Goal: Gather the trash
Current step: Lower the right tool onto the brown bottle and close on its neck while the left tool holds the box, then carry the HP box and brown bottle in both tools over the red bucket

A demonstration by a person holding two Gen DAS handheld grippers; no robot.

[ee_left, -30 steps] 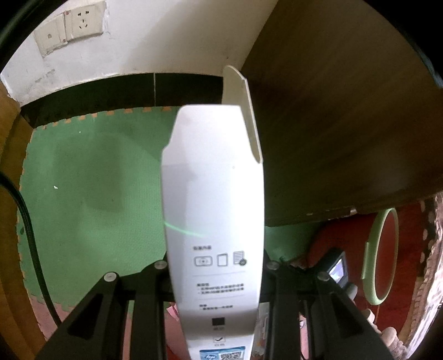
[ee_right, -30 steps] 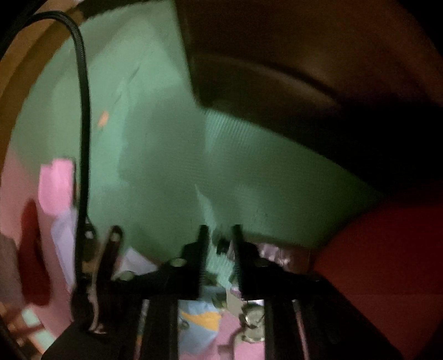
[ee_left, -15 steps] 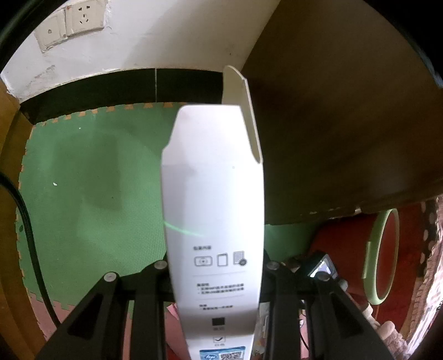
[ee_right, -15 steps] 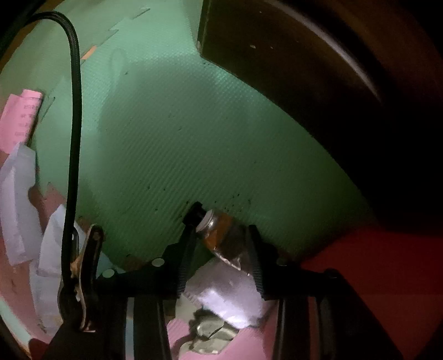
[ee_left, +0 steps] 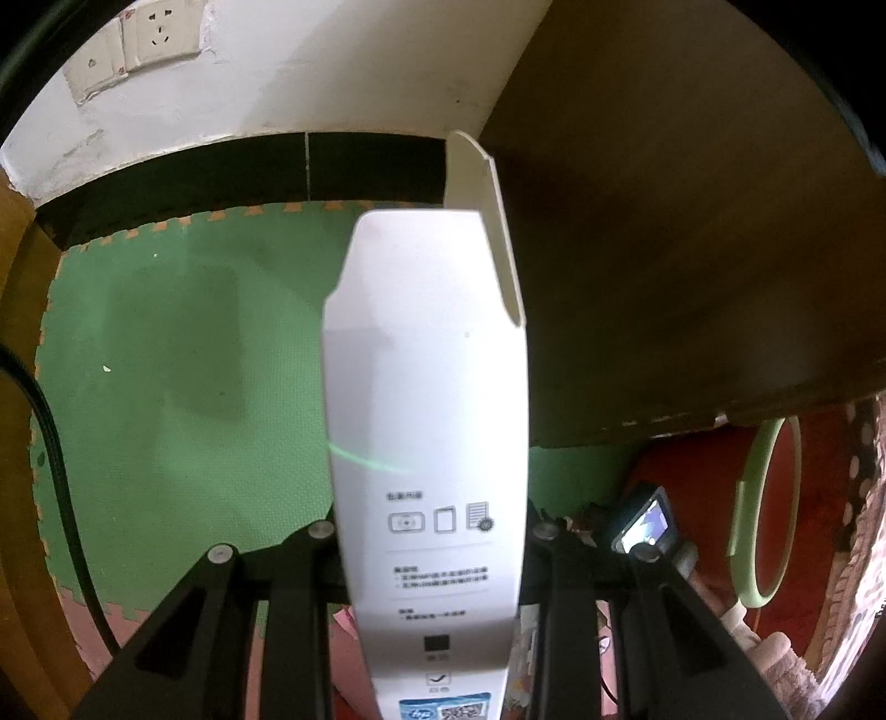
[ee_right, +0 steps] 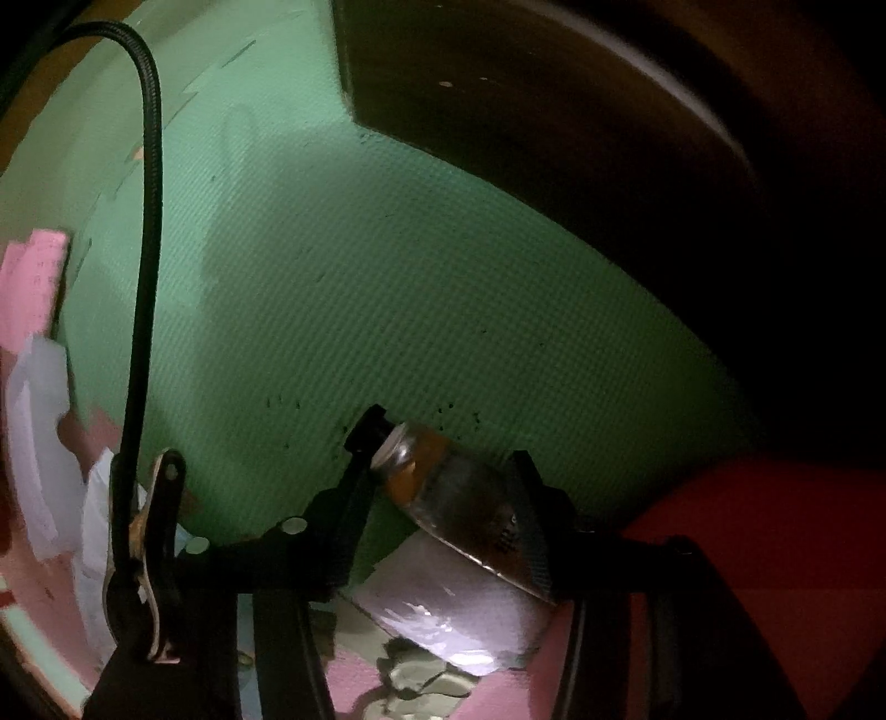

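My left gripper (ee_left: 429, 531) is shut on a tall white cardboard box (ee_left: 426, 399) with printed icons and an open top flap; it holds the box upright above the green foam mat (ee_left: 166, 360). My right gripper (ee_right: 443, 448) is shut on a flattened tube with an orange neck (ee_right: 448, 487), held low over the green mat (ee_right: 387, 288). White crumpled paper (ee_right: 448, 609) lies right below the tube.
A dark wooden panel (ee_left: 692, 249) stands on the right, also dark in the right wrist view (ee_right: 609, 138). A pale green ring (ee_left: 764, 509) lies on the red mat. White and pink papers (ee_right: 39, 354) lie at the left. A wall with sockets (ee_left: 160, 33) is behind.
The right gripper moved down over the mat, closed on the orange-necked tube and lifted it slightly. The left gripper kept holding the white box almost still.
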